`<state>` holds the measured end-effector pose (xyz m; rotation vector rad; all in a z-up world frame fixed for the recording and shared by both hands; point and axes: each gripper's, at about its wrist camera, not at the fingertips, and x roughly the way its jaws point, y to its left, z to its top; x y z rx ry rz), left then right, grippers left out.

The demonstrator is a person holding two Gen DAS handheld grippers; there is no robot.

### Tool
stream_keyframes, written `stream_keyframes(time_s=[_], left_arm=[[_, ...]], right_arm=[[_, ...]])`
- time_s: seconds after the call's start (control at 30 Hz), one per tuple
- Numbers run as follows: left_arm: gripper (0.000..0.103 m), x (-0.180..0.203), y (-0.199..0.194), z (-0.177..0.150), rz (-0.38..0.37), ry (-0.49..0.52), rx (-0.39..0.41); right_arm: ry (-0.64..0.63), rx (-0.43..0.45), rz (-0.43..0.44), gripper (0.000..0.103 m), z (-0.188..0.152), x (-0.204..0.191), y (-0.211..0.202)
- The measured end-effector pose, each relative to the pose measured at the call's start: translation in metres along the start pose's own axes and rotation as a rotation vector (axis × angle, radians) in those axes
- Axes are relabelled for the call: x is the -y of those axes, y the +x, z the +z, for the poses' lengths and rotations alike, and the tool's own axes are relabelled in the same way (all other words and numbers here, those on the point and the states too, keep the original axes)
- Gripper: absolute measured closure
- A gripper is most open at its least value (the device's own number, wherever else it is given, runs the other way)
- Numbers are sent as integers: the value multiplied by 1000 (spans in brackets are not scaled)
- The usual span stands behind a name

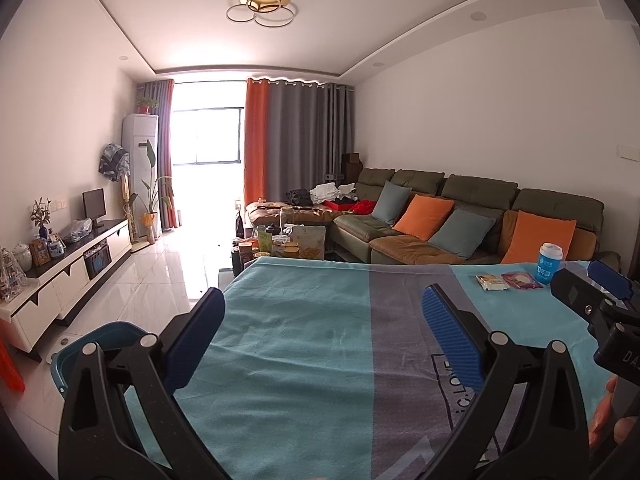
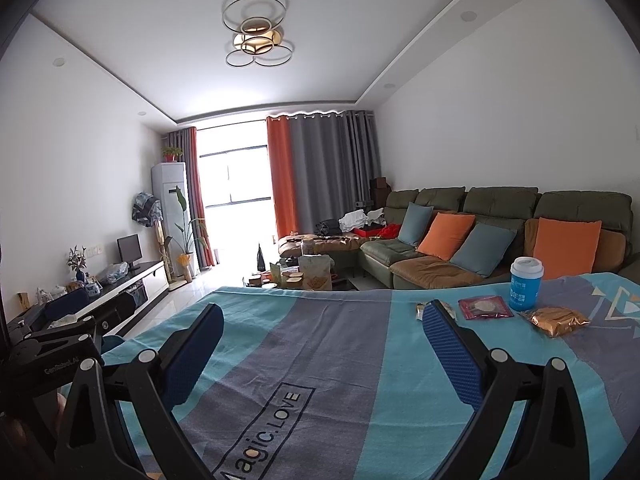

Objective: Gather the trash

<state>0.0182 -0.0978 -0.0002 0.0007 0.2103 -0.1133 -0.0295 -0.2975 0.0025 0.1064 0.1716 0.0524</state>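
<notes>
Trash lies at the far right of a table under a blue and grey cloth [image 2: 320,340]: a blue cup with a white lid [image 2: 526,283], a red wrapper [image 2: 485,307], a crumpled gold wrapper [image 2: 558,321] and a pale packet [image 1: 492,282], half hidden behind my right finger in the right wrist view. My right gripper [image 2: 320,320] hovers open over the cloth, short of the trash. My left gripper [image 1: 320,308] is open too, with nothing between its fingers. A blue bin [image 1: 96,340] stands on the floor at the table's left edge.
A green sofa [image 2: 460,240] with orange and blue cushions runs along the right wall. A cluttered low table [image 2: 304,276] stands beyond the cloth. A white TV cabinet [image 1: 60,280] lines the left wall, with tiled floor [image 1: 160,280] between.
</notes>
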Motion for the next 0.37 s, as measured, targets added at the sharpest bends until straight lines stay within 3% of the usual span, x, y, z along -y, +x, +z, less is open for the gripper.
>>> stream_keyframes(time_s=[0.13,0.27,0.37], left_arm=[[6,3,11,-1,-10,22,-50],[6,-2,49,-3,-38,17,-210],[6,-8,89,-8,-33,13,-335]], right_arm=[[0,-3,-13,7,0,3,2],[3,-22,-49,7,1,14,5],[19,-87,-95,7,2,34,15]])
